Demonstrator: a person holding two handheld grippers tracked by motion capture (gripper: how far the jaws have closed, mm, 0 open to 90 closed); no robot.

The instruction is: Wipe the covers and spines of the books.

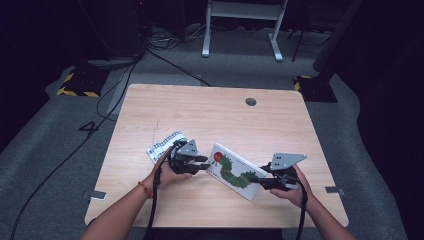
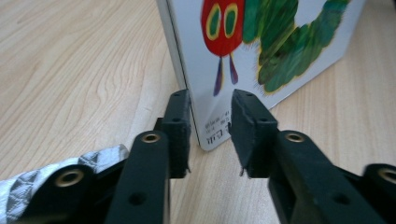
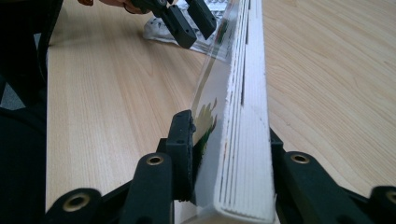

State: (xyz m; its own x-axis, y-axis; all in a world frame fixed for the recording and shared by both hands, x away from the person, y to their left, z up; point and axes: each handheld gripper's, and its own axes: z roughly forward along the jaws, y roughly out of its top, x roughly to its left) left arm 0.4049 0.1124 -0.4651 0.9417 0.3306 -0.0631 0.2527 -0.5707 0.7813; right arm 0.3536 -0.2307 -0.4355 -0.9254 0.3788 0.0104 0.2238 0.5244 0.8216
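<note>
A white board book (image 1: 232, 170) with a green caterpillar on its cover lies slantwise near the table's front edge, between my two grippers. My right gripper (image 1: 257, 181) holds its right end. In the right gripper view the jaws (image 3: 229, 135) press on both sides of the thick page block (image 3: 247, 93). My left gripper (image 1: 206, 167) is at the book's left corner. In the left gripper view that corner (image 2: 208, 130) sits between the jaws (image 2: 210, 121), with a gap beside the right jaw. The left gripper (image 3: 194, 23) also appears far off in the right gripper view, jaws apart.
A silvery patterned packet (image 1: 165, 145) lies on the wooden table (image 1: 200, 110) just behind my left hand, and its edge shows in the left gripper view (image 2: 28, 186). A round cable hole (image 1: 251, 102) is at the back. Cables and a white desk frame (image 1: 242, 25) are on the floor beyond.
</note>
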